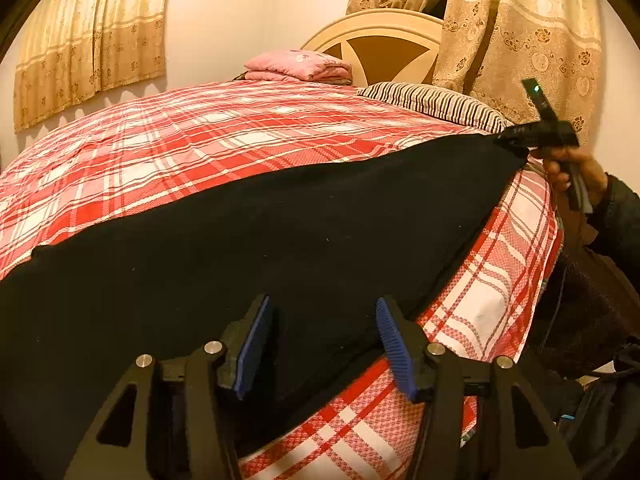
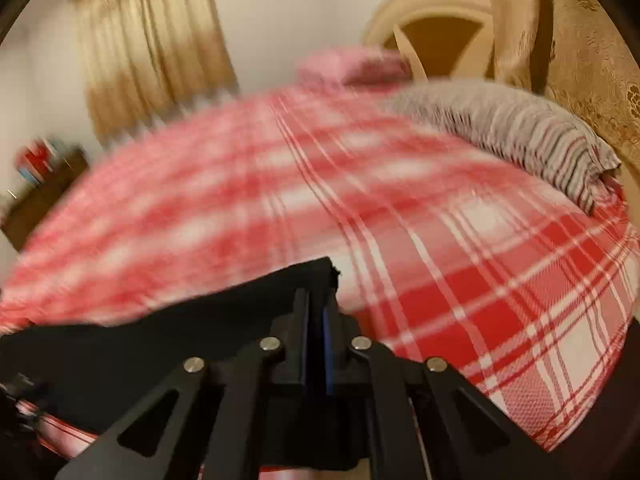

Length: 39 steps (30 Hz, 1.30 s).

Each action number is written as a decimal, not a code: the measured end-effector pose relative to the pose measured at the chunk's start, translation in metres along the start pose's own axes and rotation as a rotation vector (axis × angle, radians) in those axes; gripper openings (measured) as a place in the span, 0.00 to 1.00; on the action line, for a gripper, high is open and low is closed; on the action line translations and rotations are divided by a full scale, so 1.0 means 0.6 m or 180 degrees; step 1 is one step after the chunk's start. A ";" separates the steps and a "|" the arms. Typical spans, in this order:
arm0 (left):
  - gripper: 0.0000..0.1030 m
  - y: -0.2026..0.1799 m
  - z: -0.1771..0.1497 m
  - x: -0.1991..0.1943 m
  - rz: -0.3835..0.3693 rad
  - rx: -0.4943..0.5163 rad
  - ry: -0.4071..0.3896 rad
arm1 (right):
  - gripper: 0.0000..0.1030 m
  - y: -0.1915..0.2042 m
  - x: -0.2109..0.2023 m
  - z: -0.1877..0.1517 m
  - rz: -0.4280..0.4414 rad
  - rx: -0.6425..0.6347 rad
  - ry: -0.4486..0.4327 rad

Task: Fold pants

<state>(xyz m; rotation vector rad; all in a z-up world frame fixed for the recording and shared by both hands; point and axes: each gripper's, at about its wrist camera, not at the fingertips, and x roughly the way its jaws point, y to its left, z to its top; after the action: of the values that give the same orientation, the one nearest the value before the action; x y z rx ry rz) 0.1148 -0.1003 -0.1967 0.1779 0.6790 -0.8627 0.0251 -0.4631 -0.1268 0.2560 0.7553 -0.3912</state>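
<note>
Pants: black, matte, stretched flat on plaid bedspread; right gripper fingers pinching corner, left gripper fingers spread.

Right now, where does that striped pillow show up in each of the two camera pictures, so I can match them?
Left wrist view: the striped pillow lies upper right of middle, at the head of the bed, just beyond the black pants.
Right wrist view: the striped pillow sits at the right, upper half, larger and blurred.
Shared landmark: the cream headboard rises behind the pillow in both.
</note>
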 end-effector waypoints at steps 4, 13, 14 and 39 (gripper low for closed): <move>0.55 0.001 -0.003 -0.013 0.0025 -0.0003 -0.0012 | 0.48 -0.023 0.009 -0.012 -0.0274 0.0069 -0.0121; 0.60 0.008 -0.024 -0.016 0.0172 0.0089 0.0029 | 0.65 0.034 -0.054 -0.051 0.0229 -0.0346 -0.0072; 0.60 0.007 -0.023 -0.022 0.0185 0.0103 0.0040 | 0.65 0.038 -0.037 -0.061 0.0175 -0.0383 0.0083; 0.78 0.174 -0.114 -0.123 0.0887 -0.0404 -0.0154 | 0.48 0.731 0.151 -0.008 0.2296 -0.1114 0.1287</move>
<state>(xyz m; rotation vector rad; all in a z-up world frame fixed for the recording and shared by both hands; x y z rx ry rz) 0.1267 0.0427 -0.2173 0.1333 0.6438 -0.5536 0.2715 -0.0904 -0.1567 0.2615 1.0493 0.4889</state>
